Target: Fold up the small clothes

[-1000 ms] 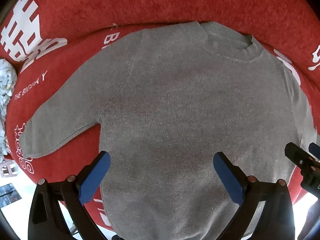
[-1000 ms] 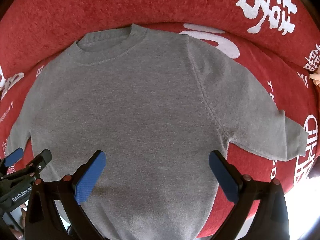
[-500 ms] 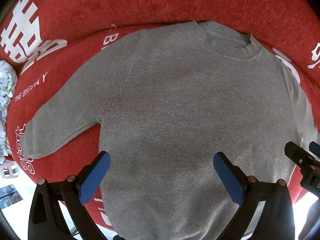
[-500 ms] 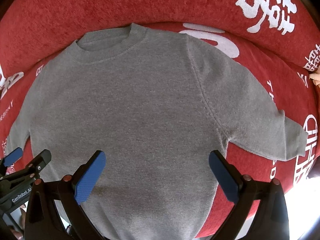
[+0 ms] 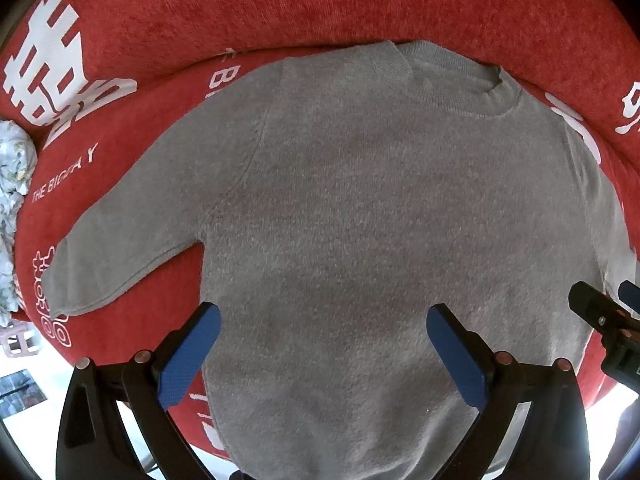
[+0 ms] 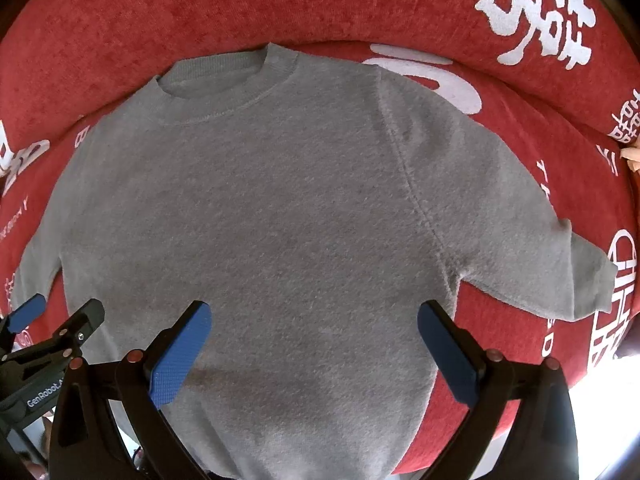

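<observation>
A small grey sweater (image 5: 360, 208) lies flat, front up, on a red cushion (image 5: 280, 12) with white lettering; its collar is at the far side and both sleeves are spread out. It also shows in the right wrist view (image 6: 280, 208). My left gripper (image 5: 324, 344) is open and empty above the sweater's lower left part. My right gripper (image 6: 314, 344) is open and empty above its lower right part. Each gripper shows at the edge of the other's view: the right gripper (image 5: 608, 316) and the left gripper (image 6: 52, 316).
The red cushion (image 6: 280, 4) rises into a padded back edge beyond the collar. A pale patterned cloth (image 5: 12, 184) lies at the far left. The cushion's near edge drops off to a bright floor (image 6: 600, 400).
Both grippers have shifted only slightly; the sweater sits a little lower in the left wrist view. Nothing was gripped or released.
</observation>
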The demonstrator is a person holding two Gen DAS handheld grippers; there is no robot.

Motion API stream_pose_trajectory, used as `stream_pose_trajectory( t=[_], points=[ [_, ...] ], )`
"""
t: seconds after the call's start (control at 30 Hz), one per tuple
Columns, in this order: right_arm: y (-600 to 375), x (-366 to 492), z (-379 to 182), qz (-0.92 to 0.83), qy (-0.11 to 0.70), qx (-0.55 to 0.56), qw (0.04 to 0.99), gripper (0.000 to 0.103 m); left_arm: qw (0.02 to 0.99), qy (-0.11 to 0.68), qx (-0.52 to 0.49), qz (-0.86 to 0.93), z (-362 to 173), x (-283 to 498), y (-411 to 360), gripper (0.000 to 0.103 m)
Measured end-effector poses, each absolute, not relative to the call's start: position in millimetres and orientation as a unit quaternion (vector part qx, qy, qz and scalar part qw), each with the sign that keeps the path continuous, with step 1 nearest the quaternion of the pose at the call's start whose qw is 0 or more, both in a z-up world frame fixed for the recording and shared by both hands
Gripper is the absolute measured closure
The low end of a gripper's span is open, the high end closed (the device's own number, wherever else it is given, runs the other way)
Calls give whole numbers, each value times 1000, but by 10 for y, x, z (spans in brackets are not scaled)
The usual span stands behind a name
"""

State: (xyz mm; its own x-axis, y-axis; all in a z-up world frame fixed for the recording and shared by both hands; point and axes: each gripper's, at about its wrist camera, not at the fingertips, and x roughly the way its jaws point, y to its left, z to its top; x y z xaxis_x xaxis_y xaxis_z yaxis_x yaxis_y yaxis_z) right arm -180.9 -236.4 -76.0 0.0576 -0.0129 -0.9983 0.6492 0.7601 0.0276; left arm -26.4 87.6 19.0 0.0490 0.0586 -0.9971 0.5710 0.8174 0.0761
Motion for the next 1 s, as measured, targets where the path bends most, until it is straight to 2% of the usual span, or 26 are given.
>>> stream_pose_trajectory(
  t=[0.3,1.0],
  points=[
    [-2322,-1819,-757,-242,639,250,686,0,686,664,232,-187,15,-412,671,0],
    [-1701,-1429,-770,-211,649,226,695,0,690,676,193,-173,-108,-238,1125,0]
  ],
)
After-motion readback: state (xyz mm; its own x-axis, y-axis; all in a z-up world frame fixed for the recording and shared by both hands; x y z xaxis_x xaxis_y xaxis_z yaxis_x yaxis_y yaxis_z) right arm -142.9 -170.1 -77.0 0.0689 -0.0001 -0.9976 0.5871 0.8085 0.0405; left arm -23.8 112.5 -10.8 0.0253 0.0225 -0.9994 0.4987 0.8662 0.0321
